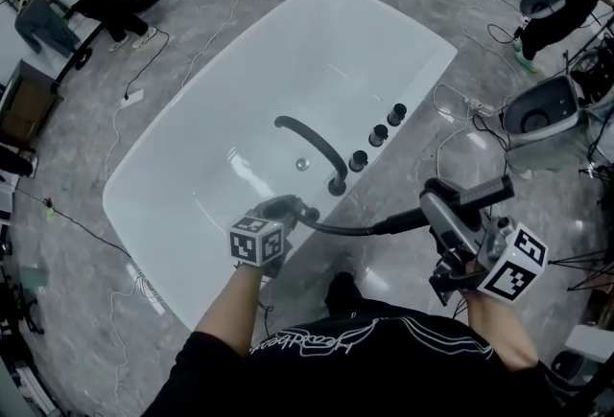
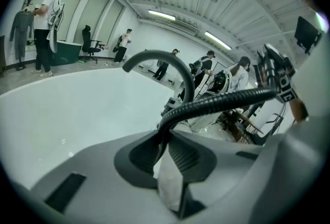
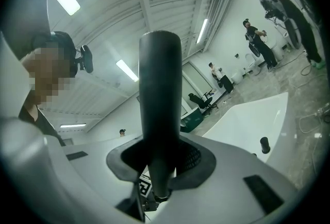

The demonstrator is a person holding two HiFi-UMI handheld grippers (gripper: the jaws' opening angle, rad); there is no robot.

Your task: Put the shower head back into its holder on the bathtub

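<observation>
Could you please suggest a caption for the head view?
The left gripper grips the black hose by the bathtub rim while the right gripper holds the shower head beside it.

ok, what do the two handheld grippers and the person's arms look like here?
The left gripper and the right gripper have smooth grey moulded plastic shells. Each carries a white cube printed with black square markers. The fingers have dark ribbed pads set in black recesses. No cables show on either. The person wears a black top with white line print, and the sleeves leave the forearms uncovered.
</observation>
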